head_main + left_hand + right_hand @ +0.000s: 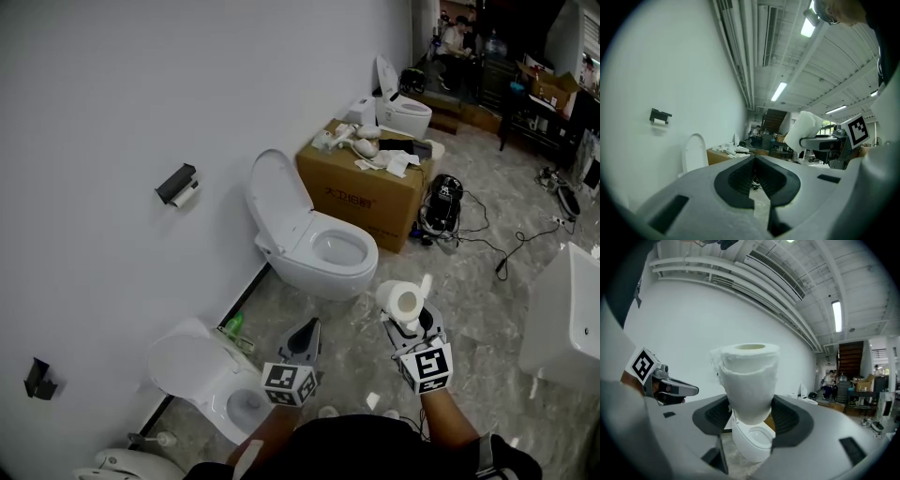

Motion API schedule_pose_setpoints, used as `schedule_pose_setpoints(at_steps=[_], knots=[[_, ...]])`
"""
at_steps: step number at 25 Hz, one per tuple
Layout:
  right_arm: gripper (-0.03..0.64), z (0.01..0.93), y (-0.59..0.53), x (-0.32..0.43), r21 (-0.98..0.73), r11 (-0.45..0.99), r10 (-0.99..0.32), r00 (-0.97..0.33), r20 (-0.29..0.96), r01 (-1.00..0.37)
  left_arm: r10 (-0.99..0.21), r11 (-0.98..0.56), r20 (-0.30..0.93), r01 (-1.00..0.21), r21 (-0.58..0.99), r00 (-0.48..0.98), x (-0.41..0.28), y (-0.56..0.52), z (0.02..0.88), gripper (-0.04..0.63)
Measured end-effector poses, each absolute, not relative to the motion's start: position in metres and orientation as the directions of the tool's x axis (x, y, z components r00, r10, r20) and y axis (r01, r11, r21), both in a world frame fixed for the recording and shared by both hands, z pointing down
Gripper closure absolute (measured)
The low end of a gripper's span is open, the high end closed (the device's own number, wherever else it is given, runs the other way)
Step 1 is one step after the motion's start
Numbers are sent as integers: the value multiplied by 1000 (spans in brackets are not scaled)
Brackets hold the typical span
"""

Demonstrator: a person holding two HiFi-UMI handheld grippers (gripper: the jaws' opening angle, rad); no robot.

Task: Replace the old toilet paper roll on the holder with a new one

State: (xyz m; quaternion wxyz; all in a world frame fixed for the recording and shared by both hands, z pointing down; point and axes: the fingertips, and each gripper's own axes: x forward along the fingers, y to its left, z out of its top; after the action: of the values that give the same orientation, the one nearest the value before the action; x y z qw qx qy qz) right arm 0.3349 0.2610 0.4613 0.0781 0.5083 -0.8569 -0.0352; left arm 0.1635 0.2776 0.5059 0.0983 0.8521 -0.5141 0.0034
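A black paper holder (175, 182) is fixed to the white wall at the left, with the old white roll (187, 198) hanging under it. The holder (660, 116) also shows far off in the left gripper view. My right gripper (410, 323) is shut on a new toilet paper roll (401, 300), held upright over the floor; the pads press its sides low down (749, 380). My left gripper (307, 330) is beside it, shut and empty (754, 161). Both are well short of the holder.
A white toilet (314, 246) with its lid up stands between me and the holder. Another toilet (211, 375) is near my left side, a cardboard box (367, 192) behind, a white basin (562, 319) at the right. Cables (487, 239) lie on the marble floor.
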Motion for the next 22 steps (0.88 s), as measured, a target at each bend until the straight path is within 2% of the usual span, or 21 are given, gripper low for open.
schedule_pose_setpoints(at_steps=[12,22], knots=[[362,476,236,290,96,493,-868,-480,129,-865,-873,-461,106,-877,138,476,111,253,514,589],[362,473,159,276,94,544,-837,-531,133,-834,-883,-448,86,-883,140,461,110,180,506,589]])
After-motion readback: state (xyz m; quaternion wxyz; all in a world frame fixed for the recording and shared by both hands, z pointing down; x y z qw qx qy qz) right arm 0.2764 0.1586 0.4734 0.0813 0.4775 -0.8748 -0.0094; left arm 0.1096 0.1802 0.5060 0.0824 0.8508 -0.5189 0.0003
